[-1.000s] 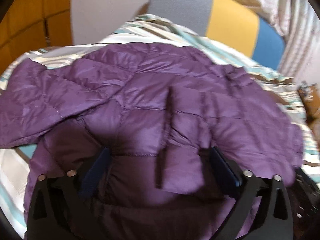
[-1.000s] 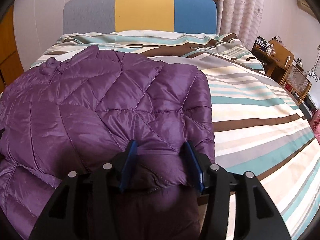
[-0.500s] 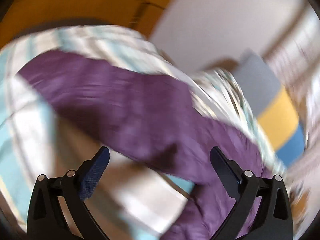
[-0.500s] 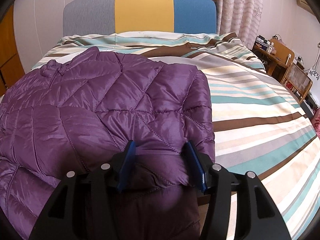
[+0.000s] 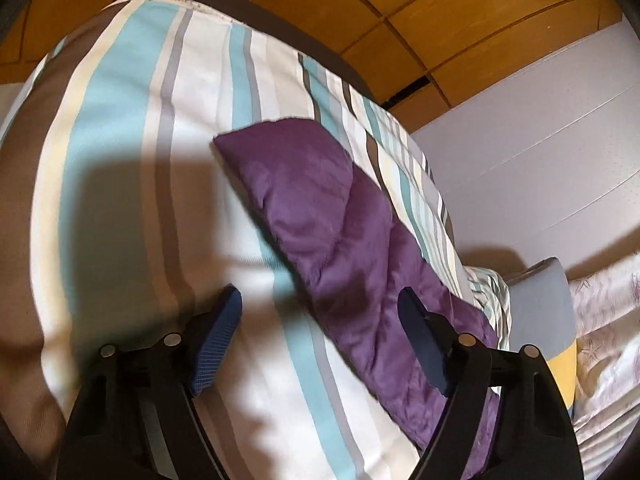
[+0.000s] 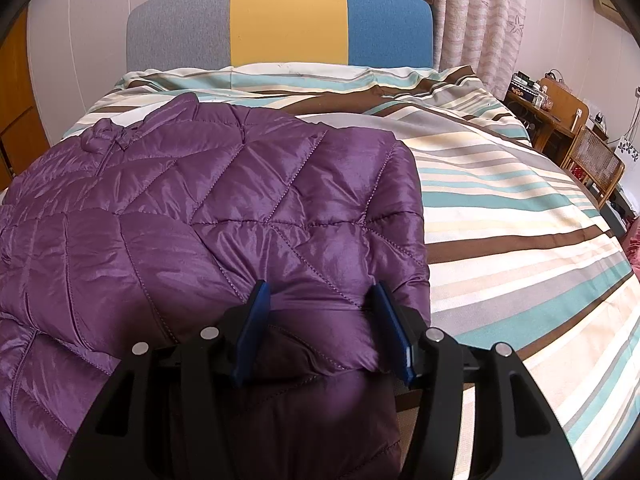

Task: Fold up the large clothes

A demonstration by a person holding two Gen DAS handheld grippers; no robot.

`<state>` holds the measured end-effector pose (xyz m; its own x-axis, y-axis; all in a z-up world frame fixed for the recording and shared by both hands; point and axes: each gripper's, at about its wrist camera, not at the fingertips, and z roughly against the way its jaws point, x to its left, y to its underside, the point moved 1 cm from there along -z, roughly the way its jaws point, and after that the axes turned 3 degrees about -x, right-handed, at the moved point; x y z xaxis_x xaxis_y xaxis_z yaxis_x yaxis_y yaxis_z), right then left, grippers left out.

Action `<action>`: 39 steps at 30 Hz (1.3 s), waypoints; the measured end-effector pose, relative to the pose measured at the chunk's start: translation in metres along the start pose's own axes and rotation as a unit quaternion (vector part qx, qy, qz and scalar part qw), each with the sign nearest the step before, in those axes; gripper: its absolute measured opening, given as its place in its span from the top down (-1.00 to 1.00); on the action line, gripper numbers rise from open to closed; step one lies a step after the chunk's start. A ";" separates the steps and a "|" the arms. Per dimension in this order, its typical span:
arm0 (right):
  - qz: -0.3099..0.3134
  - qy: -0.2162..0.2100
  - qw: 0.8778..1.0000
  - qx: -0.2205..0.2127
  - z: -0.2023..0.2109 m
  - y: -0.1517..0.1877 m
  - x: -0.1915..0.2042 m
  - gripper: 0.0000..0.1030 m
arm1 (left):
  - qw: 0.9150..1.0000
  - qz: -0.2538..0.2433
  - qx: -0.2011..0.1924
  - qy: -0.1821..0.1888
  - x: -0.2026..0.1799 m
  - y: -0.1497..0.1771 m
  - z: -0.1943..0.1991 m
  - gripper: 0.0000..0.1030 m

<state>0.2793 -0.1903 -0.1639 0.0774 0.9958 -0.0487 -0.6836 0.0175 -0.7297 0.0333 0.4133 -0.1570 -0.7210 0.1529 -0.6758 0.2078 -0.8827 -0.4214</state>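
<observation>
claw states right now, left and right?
Left claw: open, holding nothing, above the striped bedspread beside the purple jacket sleeve.
Right claw: jaws apart around a bulge of the purple jacket; grip cannot be told.

A quilted purple jacket [image 6: 208,216] lies spread on the striped bed [image 6: 520,216], one panel folded across its body. The right gripper [image 6: 320,316] sits low at the near edge (blue pads spread apart), a puffy fold of jacket bulging between its fingers. Behind stands a grey, yellow and blue headboard [image 6: 288,20].
</observation>
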 end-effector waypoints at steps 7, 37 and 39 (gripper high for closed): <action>0.001 0.001 1.000 0.000 0.000 0.001 -0.001 -0.06 | 0.999 -0.014 -0.008 -0.040 -0.005 -0.013 -0.027 0.51; -0.006 -0.007 1.000 -0.002 0.000 0.001 -0.001 -0.10 | 0.916 -0.356 -0.051 0.177 -0.200 0.175 0.076 0.91; -0.007 -0.009 1.000 -0.002 0.000 0.001 -0.002 -0.10 | 0.912 -0.364 -0.041 0.185 -0.206 0.191 0.076 0.91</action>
<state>0.2788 -0.1923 -0.1642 0.0735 0.9970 -0.0260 -0.6802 0.0311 -0.7324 0.1710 0.1797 -0.0521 -0.4185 0.8375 -0.3513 -0.1771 -0.4546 -0.8729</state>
